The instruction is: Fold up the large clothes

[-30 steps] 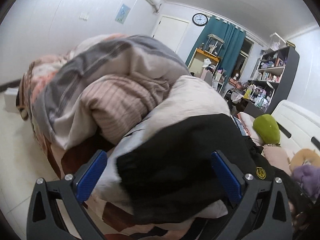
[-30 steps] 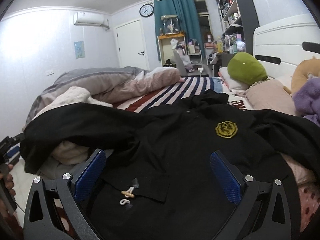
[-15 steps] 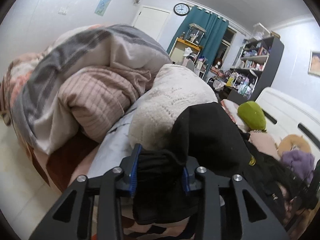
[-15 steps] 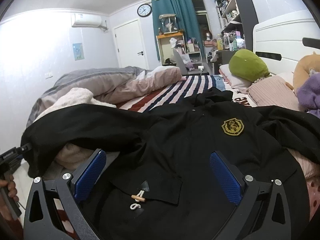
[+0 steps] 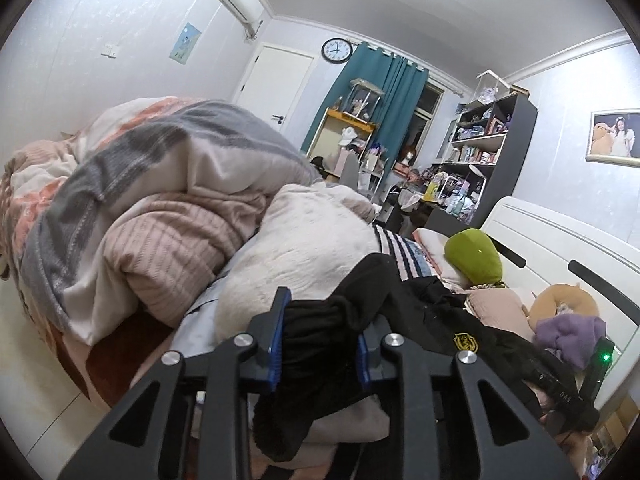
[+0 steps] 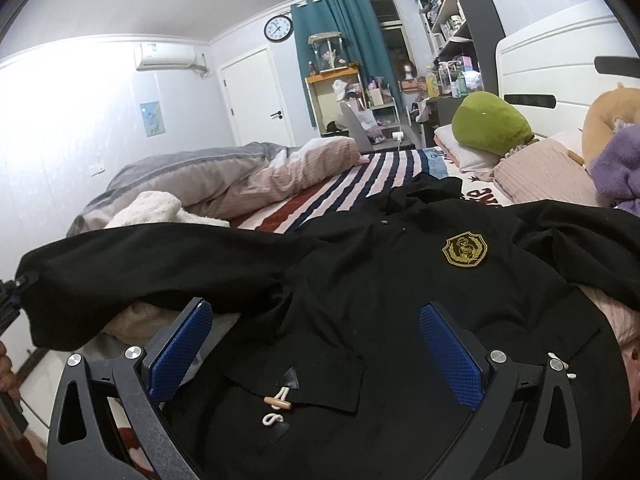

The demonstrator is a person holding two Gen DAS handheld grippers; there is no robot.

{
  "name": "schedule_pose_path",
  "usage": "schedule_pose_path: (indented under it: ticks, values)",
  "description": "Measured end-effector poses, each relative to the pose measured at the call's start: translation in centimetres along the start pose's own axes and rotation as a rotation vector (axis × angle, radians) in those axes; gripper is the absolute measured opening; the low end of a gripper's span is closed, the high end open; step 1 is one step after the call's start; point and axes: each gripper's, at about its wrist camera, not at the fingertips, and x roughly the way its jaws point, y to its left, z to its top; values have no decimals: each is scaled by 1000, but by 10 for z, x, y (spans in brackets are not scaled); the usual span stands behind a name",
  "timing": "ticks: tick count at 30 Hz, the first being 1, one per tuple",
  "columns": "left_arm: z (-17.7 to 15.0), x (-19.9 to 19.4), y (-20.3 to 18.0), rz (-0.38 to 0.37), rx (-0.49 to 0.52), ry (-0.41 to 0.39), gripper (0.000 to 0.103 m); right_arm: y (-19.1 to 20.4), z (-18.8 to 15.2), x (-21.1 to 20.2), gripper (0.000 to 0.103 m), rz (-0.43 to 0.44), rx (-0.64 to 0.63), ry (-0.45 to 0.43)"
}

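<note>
A large black coat (image 6: 384, 292) with a gold chest badge (image 6: 465, 249) and a wooden toggle (image 6: 278, 402) lies spread front-up on the bed. Its left sleeve (image 6: 140, 264) stretches out to the left, lifted off the bed. My left gripper (image 5: 320, 344) is shut on the bunched end of that sleeve (image 5: 320, 328). My right gripper (image 6: 316, 356) is open, hovering just above the coat's lower front, holding nothing. The left gripper shows at the far left edge of the right wrist view (image 6: 12, 296).
A heap of grey, pink and cream bedding (image 5: 168, 216) fills the left of the bed. A striped sheet (image 6: 348, 188) lies beyond the coat. A green cushion (image 6: 490, 124), pink pillow (image 6: 548, 176) and plush toys lie by the white headboard (image 6: 560, 64). Shelves and a desk stand beyond.
My left gripper closed on the coat's sleeve end and has lifted it, rising and tilting. My right gripper stayed open and eased slightly forward over the coat.
</note>
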Motion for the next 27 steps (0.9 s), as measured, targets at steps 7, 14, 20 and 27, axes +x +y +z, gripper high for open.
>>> schedule_pose_path:
  ticks: [7,14,20,27]
  values:
    - [-2,0,-39,-91,44,9,24,-23,-2,-16,103,-11,28,-24]
    - [-26,13,-96,-210,62,52,24,-55,-12,-39,103,-15,52,-36]
    - [-67,48,-159,-309,73,177,24,-98,-16,-63,103,-36,70,-54]
    - [-119,103,-253,-350,161,354,24,-162,-34,-84,103,-58,151,-63]
